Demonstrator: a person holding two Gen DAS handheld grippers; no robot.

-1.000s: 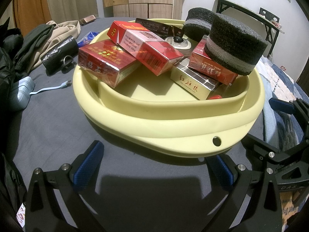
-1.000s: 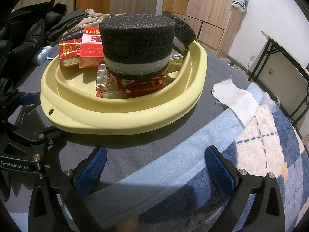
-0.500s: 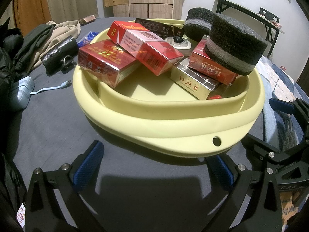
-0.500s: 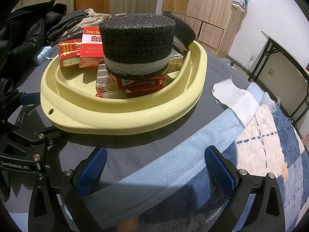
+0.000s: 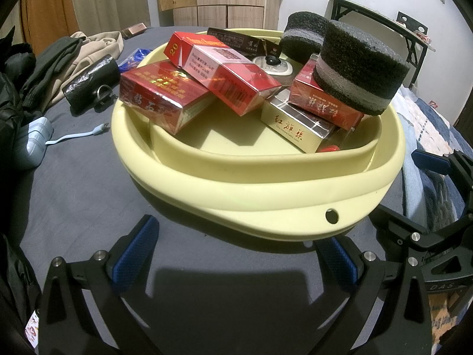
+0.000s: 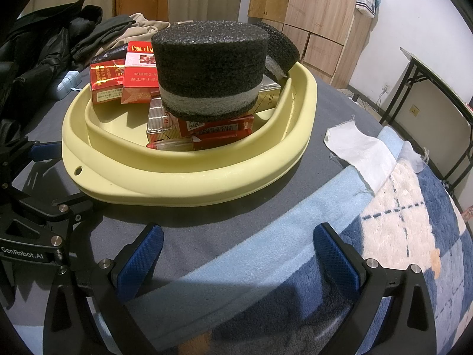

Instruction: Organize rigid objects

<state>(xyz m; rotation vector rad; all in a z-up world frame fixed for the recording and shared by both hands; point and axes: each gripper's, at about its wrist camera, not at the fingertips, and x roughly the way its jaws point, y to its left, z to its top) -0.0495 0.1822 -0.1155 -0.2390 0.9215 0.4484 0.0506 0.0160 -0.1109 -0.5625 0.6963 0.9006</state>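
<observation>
Left wrist view, gripper: your left gripper sits spread wide and empty, low on the dark grey bedcover, just short of the pale yellow plastic basin.
Left wrist view, contents: the red cigarette packs, a gold cigarette pack and two black foam cylinders with a grey band lie piled inside the basin.
Left wrist view, change: nothing has shifted over the last second; you have held the gripper in the same place.
Right wrist view, gripper: your right gripper is likewise spread and empty, over the blue plush blanket, near the basin's rim.
Right wrist view, surroundings: a white cloth scrap lies well apart from the basin, to its right.
Right wrist view, change: none; the pile matches a second ago.
Meaning for the task: you seem paused with everything rigid gathered in the basin, so collecting looks finished or nearly so.
</observation>
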